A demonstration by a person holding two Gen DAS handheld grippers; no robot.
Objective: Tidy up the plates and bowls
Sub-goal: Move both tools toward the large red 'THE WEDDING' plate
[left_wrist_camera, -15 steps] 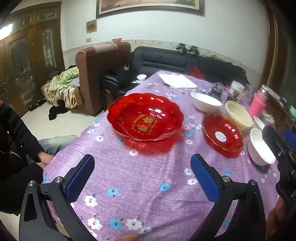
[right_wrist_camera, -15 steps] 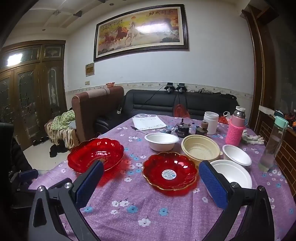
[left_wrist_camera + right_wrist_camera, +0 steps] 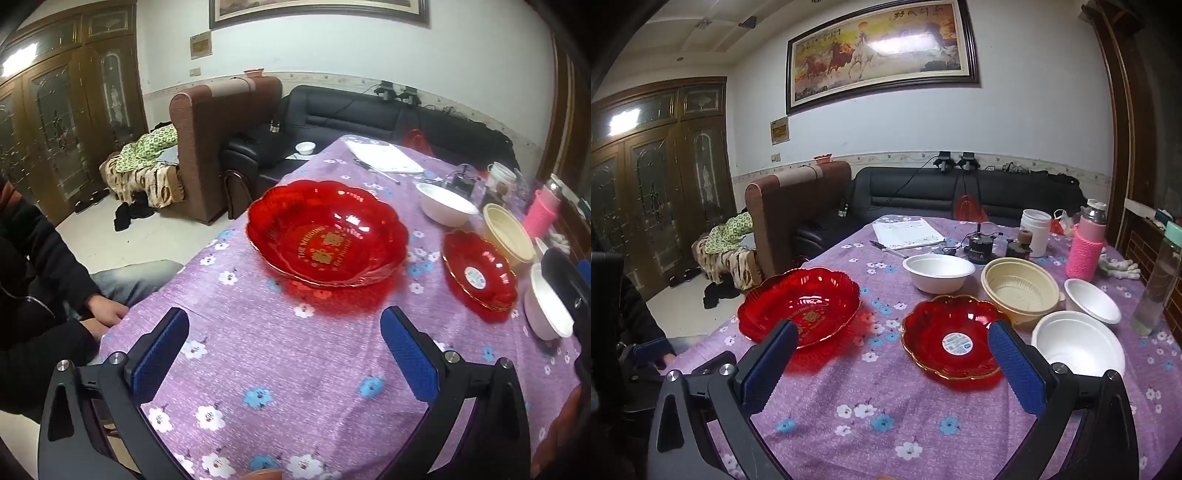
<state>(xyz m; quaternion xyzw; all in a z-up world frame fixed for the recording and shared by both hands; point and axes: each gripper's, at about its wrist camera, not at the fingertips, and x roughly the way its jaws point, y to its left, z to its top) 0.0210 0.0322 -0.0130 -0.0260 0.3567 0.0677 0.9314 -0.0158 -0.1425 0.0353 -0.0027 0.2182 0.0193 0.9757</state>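
Note:
A large red scalloped plate [image 3: 327, 236] [image 3: 799, 304] sits on the purple flowered tablecloth. A smaller red plate [image 3: 478, 275] [image 3: 955, 341] with a sticker lies to its right. Behind it stand a white bowl [image 3: 938, 275] [image 3: 447, 208] and a beige ribbed bowl [image 3: 1021, 291] [image 3: 508, 234]. Two more white bowls [image 3: 1078, 341] [image 3: 1091, 299] sit at the right. My left gripper [image 3: 284, 347] is open and empty, short of the large plate. My right gripper [image 3: 892, 360] is open and empty, near the small plate's front left.
A pink sleeved bottle [image 3: 1086, 251], a clear bottle [image 3: 1158, 282], a white jar [image 3: 1036, 230], papers [image 3: 907, 232] and small gadgets crowd the table's back right. A seated person's hand [image 3: 103, 312] rests at the left table edge. Sofas stand behind.
Both grippers have moved only slightly; the left view has tilted up a little. The plates and bowls have not moved.

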